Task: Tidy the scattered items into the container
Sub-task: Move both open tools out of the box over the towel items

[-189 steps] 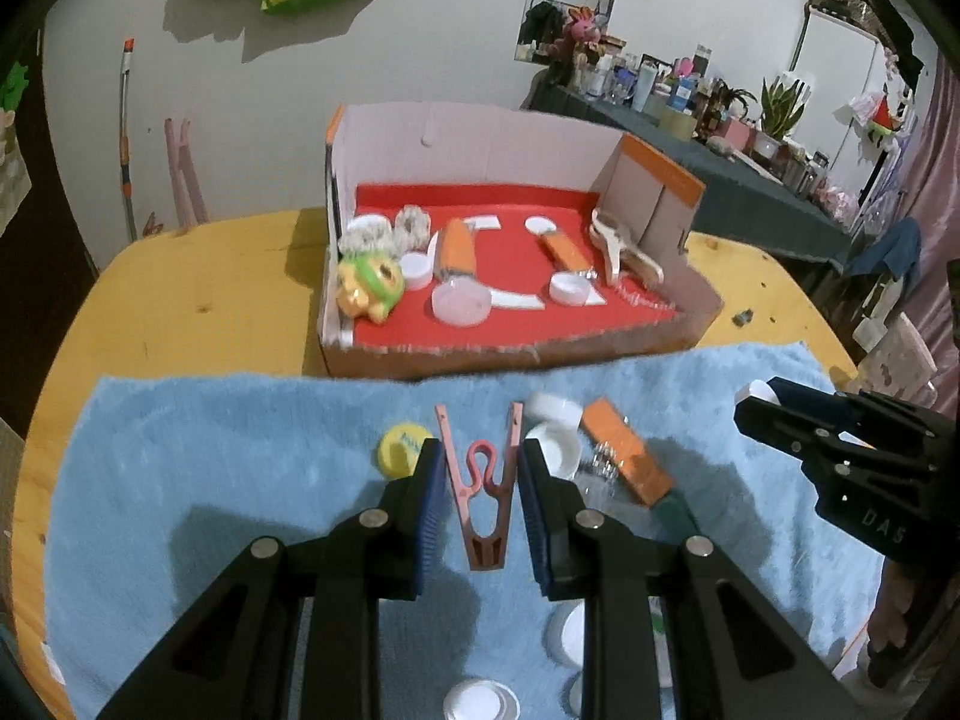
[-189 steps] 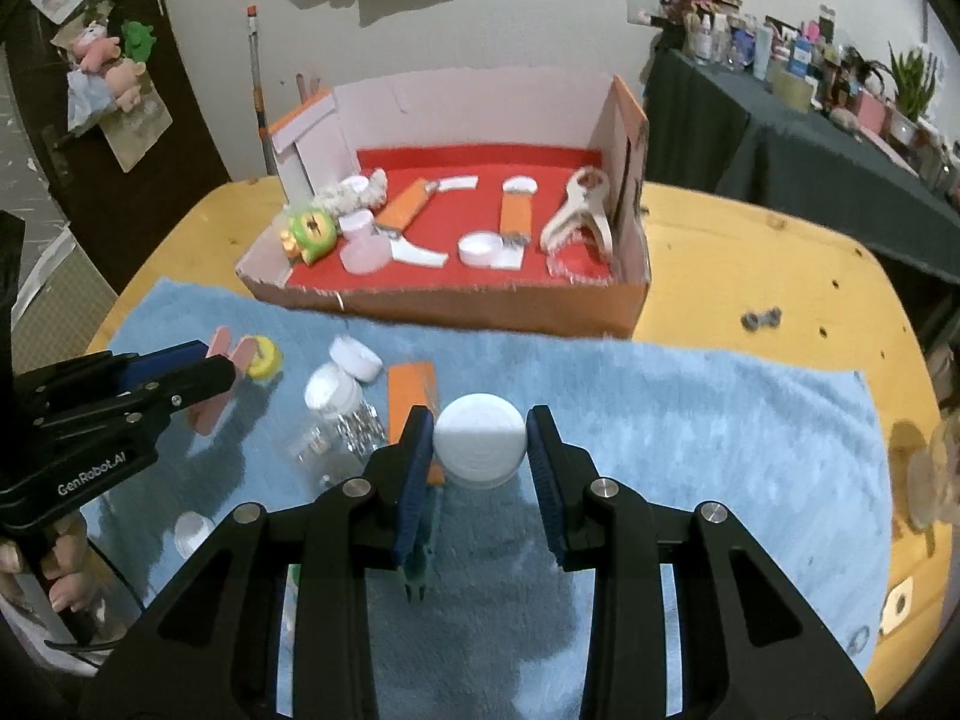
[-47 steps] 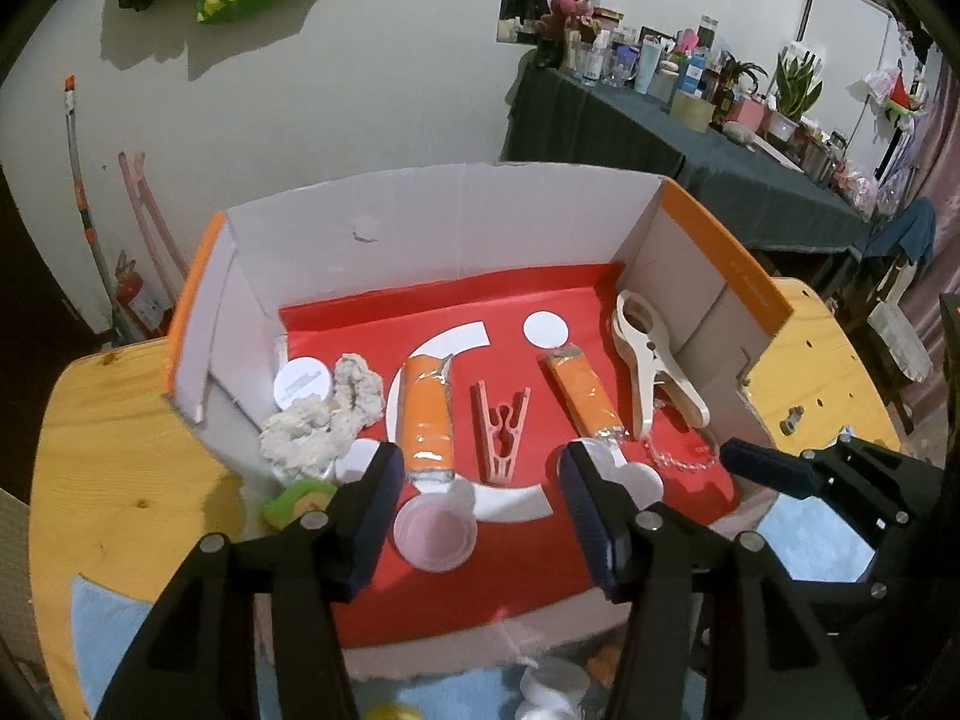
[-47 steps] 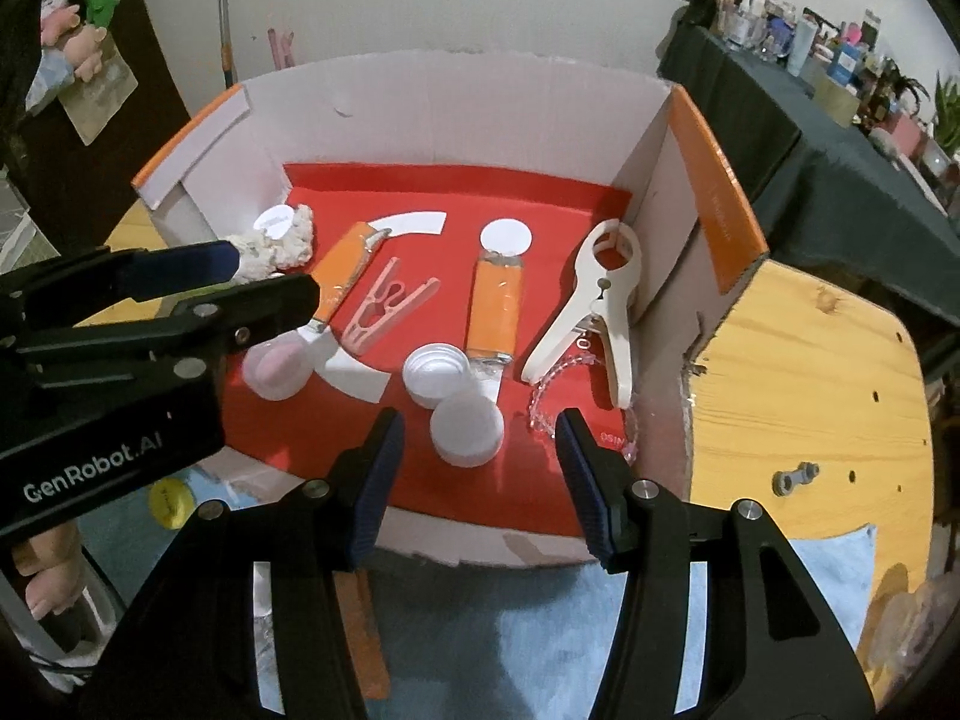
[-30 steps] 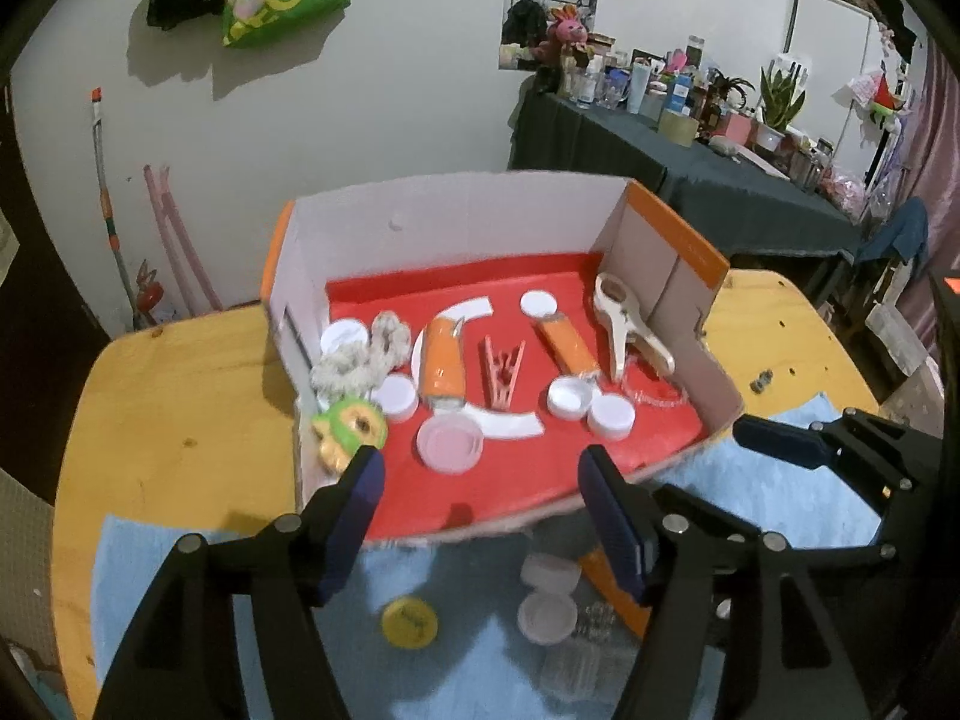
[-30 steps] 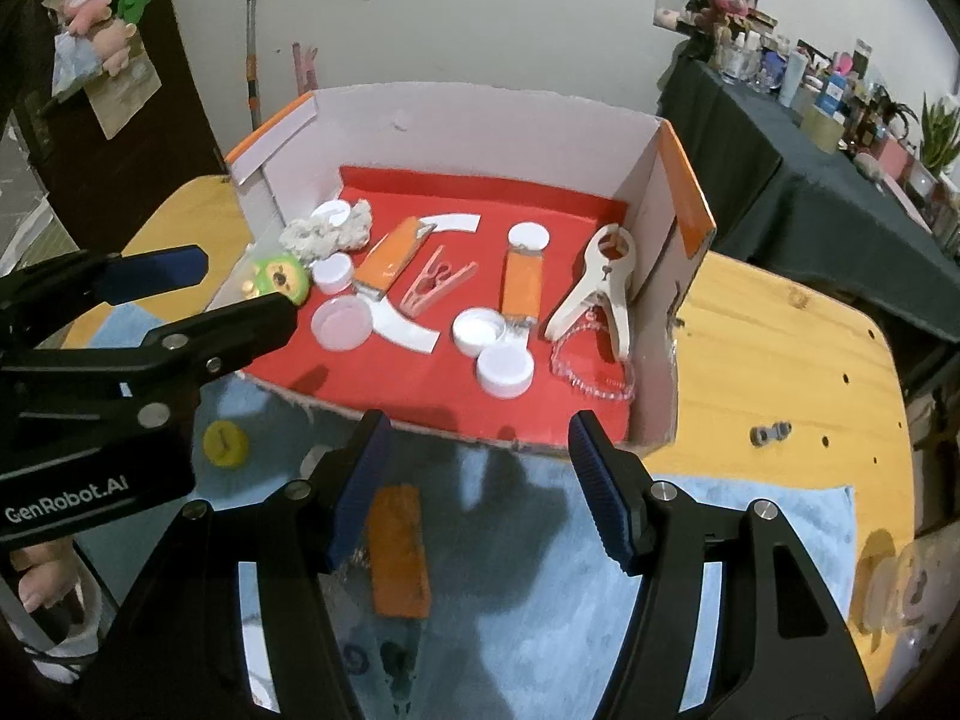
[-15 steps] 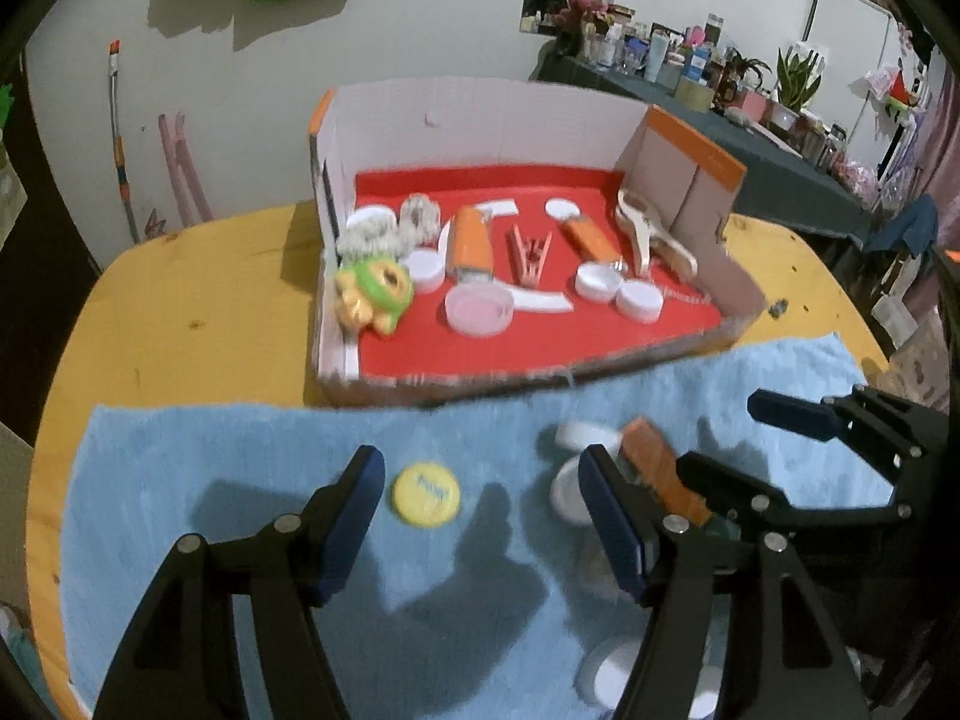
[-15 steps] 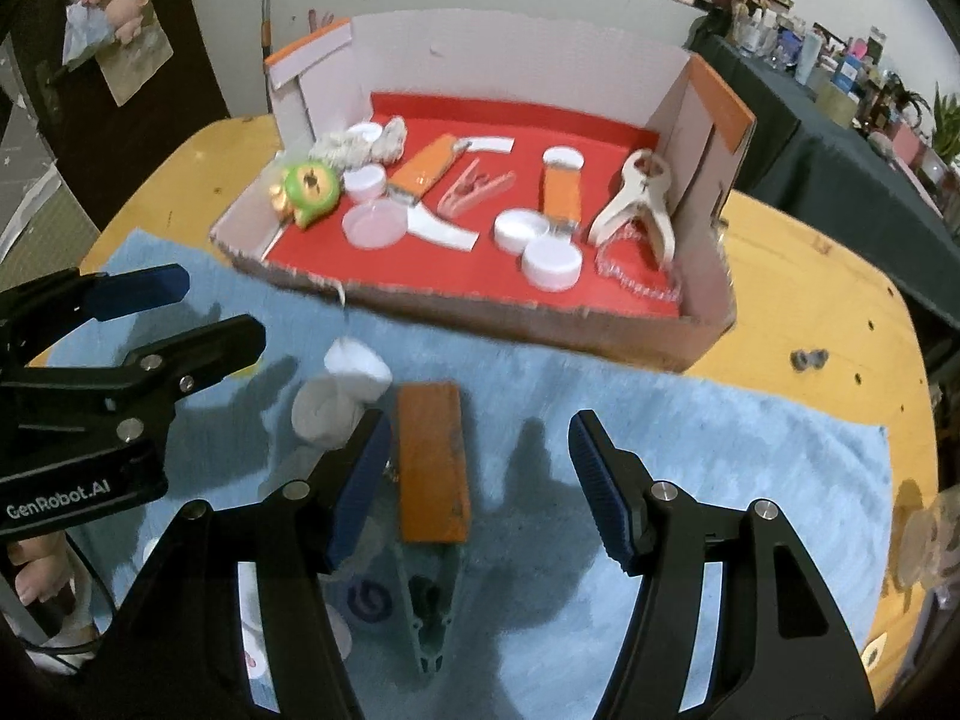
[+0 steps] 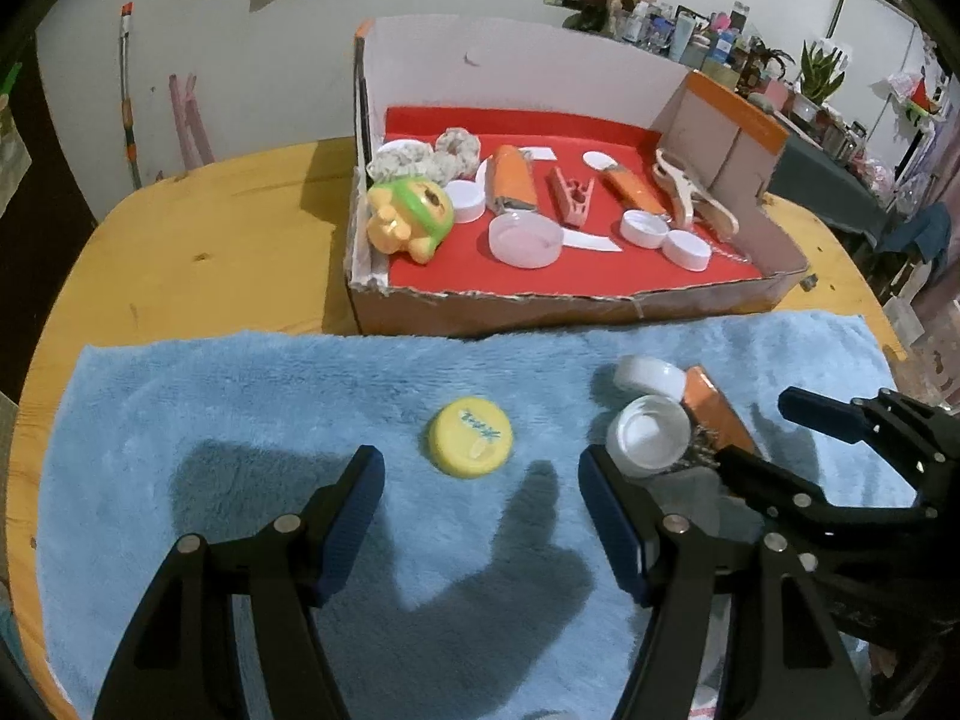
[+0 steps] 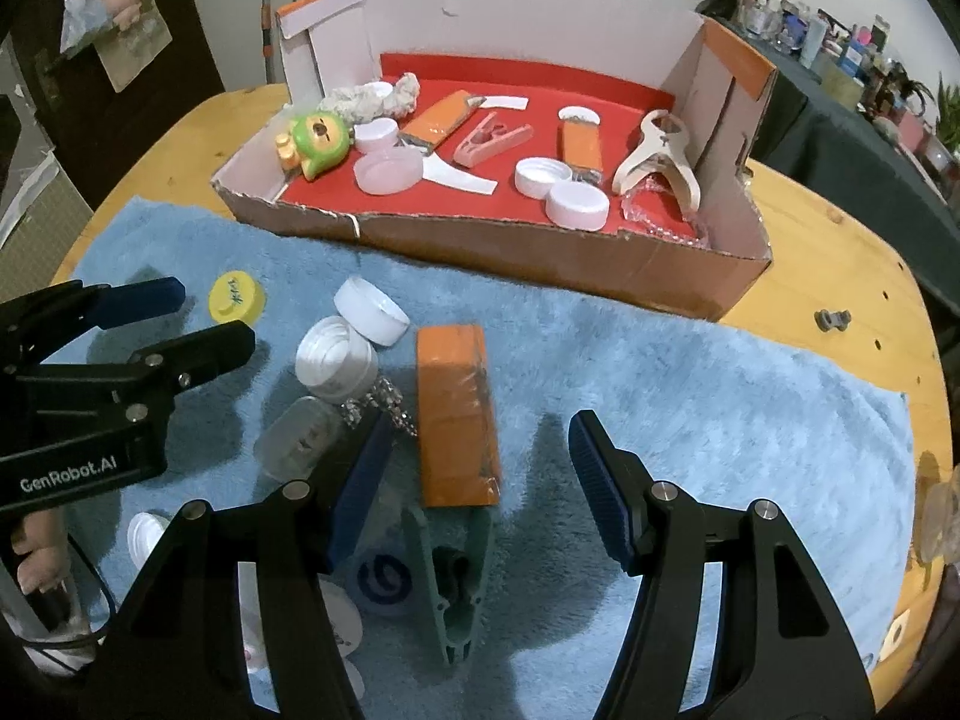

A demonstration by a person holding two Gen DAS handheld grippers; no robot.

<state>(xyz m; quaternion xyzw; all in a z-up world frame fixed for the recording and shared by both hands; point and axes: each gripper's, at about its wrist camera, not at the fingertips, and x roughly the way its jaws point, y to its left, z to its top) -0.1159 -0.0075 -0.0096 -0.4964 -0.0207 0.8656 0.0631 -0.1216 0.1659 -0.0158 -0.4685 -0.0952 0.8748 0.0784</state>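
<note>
The cardboard box with a red floor holds caps, clips, orange packs and a green toy. On the blue towel lie a yellow cap, two white caps, an orange pack, a green clip and a clear jar. My left gripper is open and empty just short of the yellow cap. My right gripper is open and empty over the orange pack.
A round wooden table carries the towel and box. A small metal bolt lies on the wood at right. More white lids and a blue-swirl lid lie at the towel's near edge. A cluttered dark table stands behind.
Both grippers have drawn back from the box, where they left the pink clip and a white cap, and come down low over the towel. Both stay open.
</note>
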